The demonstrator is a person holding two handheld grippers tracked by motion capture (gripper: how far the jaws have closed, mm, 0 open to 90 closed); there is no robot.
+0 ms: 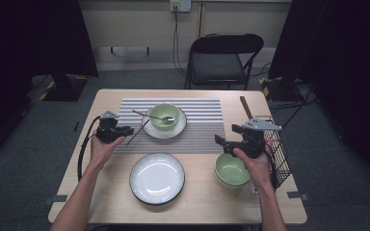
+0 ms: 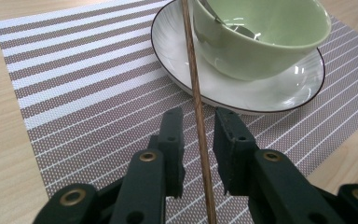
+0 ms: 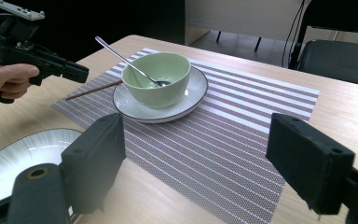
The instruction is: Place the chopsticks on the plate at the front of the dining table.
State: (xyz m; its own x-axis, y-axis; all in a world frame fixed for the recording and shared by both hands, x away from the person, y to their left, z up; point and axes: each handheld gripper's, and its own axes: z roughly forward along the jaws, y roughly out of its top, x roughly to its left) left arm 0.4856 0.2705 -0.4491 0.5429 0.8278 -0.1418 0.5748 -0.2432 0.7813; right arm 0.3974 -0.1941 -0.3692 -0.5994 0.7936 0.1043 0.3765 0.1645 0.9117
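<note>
Evidently we were releasing the chopstick [image 2: 196, 100] against the saucer [image 2: 242, 95] rim on the mat; left hand-held gripper [image 2: 198, 140] jaws stood apart around it, right hand-held gripper [image 3: 193, 161] wide. Next we needed a clean withdrawal.

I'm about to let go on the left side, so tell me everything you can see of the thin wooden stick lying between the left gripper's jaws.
The thin brown wooden stick looks like a chopstick: slim, straight, with visible grain. It lies between the jaws of the left gripper with a gap on each side, the pads not pressing it. Its far end leans on the rim of the white saucer, beside the pale green ceramic bowl; its near part runs over the striped placemat. Whether it is one stick or two, I cannot tell.
</note>
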